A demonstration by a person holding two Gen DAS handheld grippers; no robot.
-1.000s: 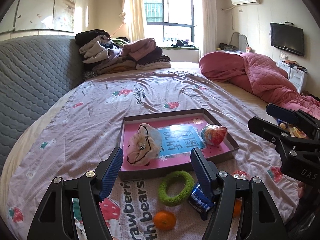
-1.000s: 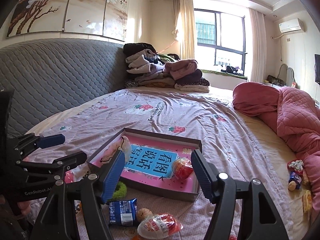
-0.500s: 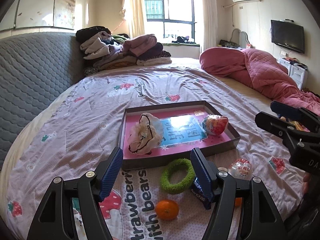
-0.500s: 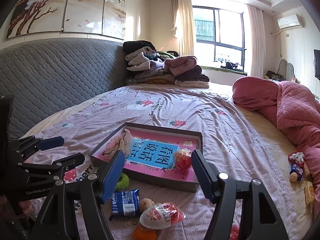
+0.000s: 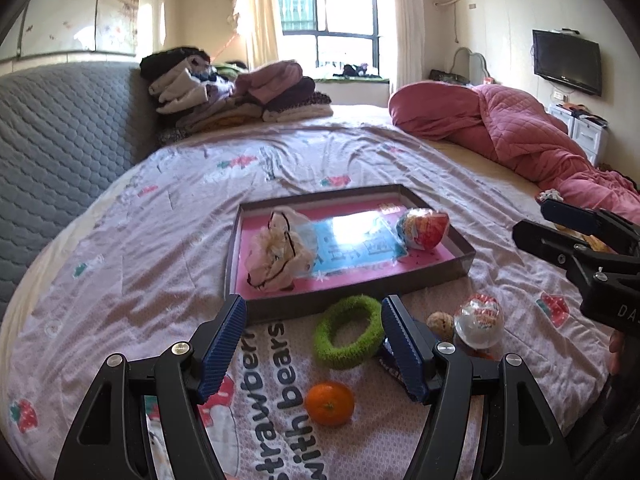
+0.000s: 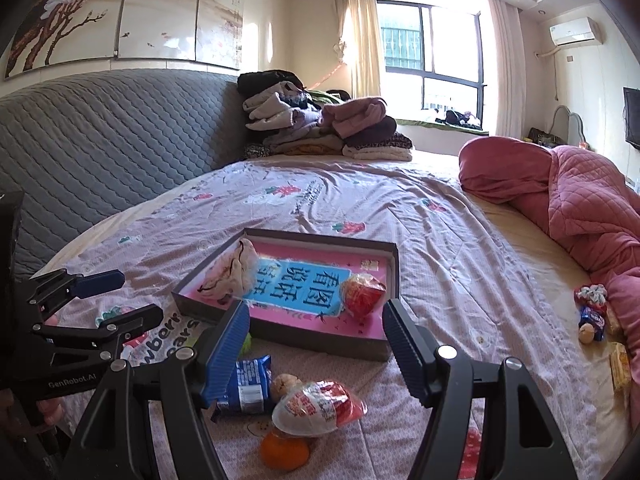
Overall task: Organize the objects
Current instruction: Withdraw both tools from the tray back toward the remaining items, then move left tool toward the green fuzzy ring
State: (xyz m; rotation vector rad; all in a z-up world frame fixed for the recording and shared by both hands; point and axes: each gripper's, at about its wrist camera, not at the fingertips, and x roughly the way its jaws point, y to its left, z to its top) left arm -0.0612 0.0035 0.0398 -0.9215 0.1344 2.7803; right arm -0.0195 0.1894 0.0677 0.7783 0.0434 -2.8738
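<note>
A shallow pink-lined box (image 5: 460, 258) (image 6: 394, 256) lies on the bed and holds a cream scrunchie (image 5: 276, 254) (image 6: 230, 276) and a red-and-white toy egg (image 5: 424, 228) (image 6: 362, 294). In front of it lie a green scrunchie (image 5: 346, 332), an orange (image 5: 330, 404) (image 6: 284, 450), a walnut (image 5: 440, 322) (image 6: 286, 384), a blue snack packet (image 6: 250, 384) and a second toy egg (image 5: 480, 320) (image 6: 316, 406). My left gripper (image 5: 314, 350) is open and empty above the green scrunchie. My right gripper (image 6: 316, 350) is open and empty above the second egg.
A pink quilt (image 5: 516, 132) (image 6: 568, 196) lies bunched at the right. Folded clothes (image 5: 236, 92) (image 6: 320, 124) are stacked by the grey headboard (image 6: 100, 136). More small snacks (image 6: 592, 316) lie at the quilt's edge.
Both grippers have moved forward and down towards the loose items in front of the box. Both stay open and empty.
</note>
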